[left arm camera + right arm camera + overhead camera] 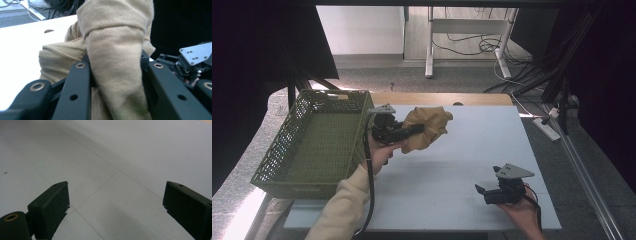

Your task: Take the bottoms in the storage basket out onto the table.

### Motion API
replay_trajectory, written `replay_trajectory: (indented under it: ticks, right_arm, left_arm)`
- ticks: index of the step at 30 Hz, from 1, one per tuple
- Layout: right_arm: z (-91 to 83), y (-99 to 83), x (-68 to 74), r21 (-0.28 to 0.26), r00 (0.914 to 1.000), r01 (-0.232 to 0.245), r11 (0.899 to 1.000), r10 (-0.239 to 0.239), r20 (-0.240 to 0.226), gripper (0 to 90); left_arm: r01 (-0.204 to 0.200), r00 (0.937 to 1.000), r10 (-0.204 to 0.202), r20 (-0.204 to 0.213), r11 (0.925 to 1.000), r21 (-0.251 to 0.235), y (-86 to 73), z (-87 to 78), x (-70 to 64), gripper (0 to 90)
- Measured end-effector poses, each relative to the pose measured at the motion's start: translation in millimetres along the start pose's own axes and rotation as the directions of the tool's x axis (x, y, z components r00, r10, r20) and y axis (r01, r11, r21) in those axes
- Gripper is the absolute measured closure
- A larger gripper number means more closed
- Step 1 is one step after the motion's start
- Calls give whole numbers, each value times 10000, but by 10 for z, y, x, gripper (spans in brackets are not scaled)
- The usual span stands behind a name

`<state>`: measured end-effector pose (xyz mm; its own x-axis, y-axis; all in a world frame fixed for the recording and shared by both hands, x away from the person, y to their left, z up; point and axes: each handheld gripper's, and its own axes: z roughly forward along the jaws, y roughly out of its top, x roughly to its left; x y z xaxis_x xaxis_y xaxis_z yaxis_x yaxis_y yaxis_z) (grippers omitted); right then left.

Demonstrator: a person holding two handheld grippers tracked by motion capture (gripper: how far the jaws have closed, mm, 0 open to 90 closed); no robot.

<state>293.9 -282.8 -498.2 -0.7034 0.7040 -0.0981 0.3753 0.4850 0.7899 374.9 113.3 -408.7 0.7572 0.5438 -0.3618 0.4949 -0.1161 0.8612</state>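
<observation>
Carrying: left claw [414, 131] is pinching tan cloth bundle [428, 126], frame centre; lift clear over green basket [317, 142] rim. Right claw [480, 192] is idling spread, lower right.

cream sleeve [339, 202], black tools with grey plates

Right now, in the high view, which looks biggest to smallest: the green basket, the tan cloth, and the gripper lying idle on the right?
1. Green basket, clearly largest.
2. Tan cloth, bunched in the left gripper.
3. Right gripper, though close to the cloth in apparent size, so that order is unsure.
</observation>
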Motion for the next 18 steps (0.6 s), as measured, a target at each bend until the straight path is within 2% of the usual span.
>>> replay_trajectory:
  ticks: [10, 18]
  right_arm:
    - [3, -1, 1, 21, 10000, 23, 10000, -23, -4, 67]
    - [3, -2, 2, 46, 10000, 19, 10000, -19, 3, 67]
  left_arm:
    - [213, 9997, -209, -93, 9989, 416, -93, 184, 83, 674]
    - [267, 9995, -255, -195, 9976, 643, -151, 264, 113, 674]
